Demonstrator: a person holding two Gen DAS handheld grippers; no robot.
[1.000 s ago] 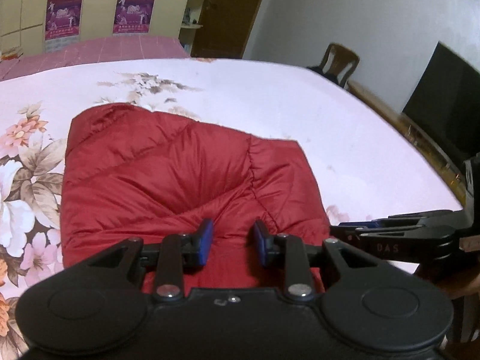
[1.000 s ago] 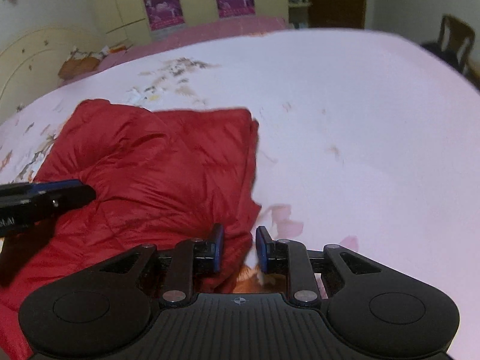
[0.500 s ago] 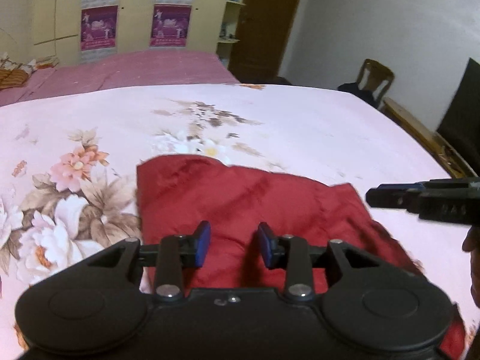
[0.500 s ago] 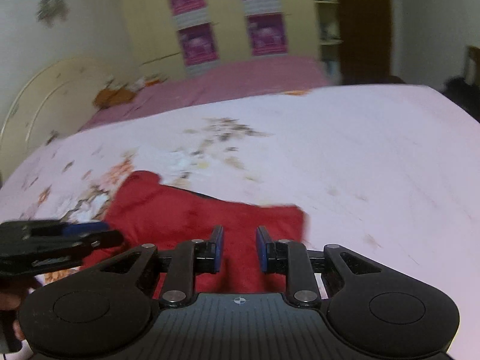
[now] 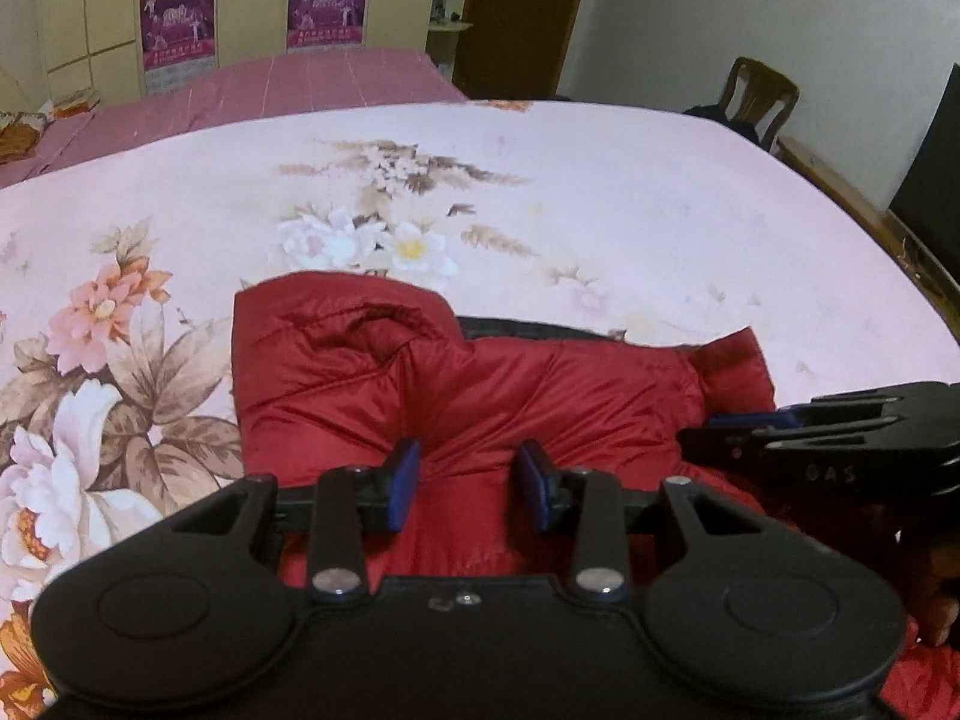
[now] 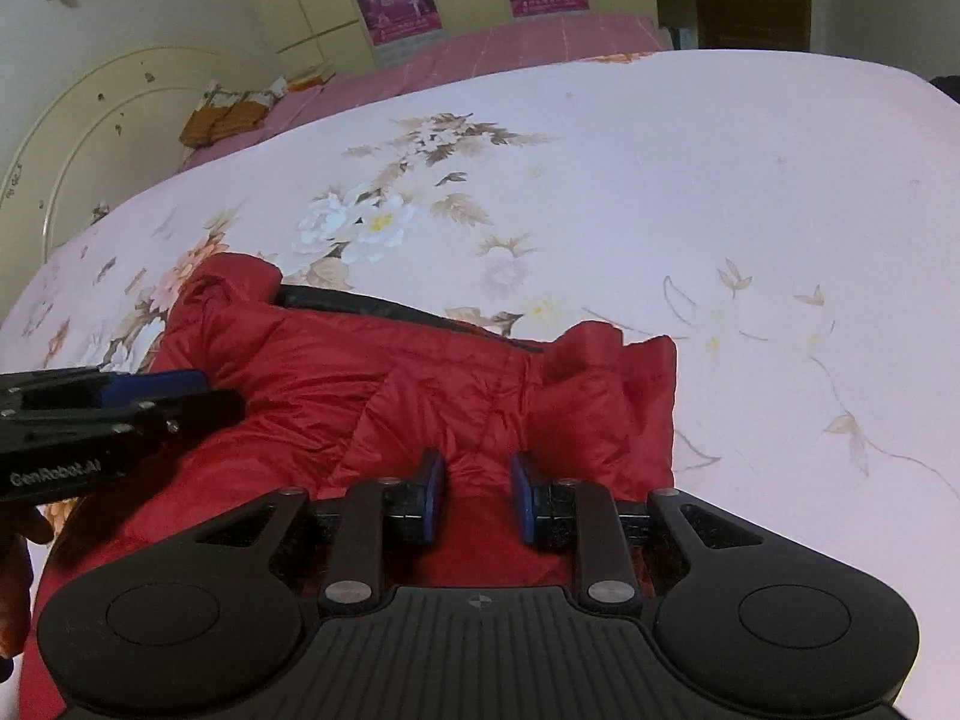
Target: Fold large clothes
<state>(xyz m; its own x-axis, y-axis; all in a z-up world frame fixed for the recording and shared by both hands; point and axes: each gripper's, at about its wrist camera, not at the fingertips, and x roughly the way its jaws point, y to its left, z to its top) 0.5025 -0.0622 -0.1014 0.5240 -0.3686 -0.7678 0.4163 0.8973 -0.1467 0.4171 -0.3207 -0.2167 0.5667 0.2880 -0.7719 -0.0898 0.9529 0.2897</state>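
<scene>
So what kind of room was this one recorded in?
Most likely a home bedroom: a bed with a floral sheet, a curved headboard, yellow wardrobe doors behind, and a wooden chair by the wall.

The left tool (image 6: 174, 396) reads "GenRobot.AI"; the right tool (image 5: 750, 426) reads "DAS".

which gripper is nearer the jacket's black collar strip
Roughly even, perhaps the left. The left gripper hovers open over the red puffer jacket, the black collar strip straight ahead. The right gripper, also open, has it ahead and slightly left.
</scene>
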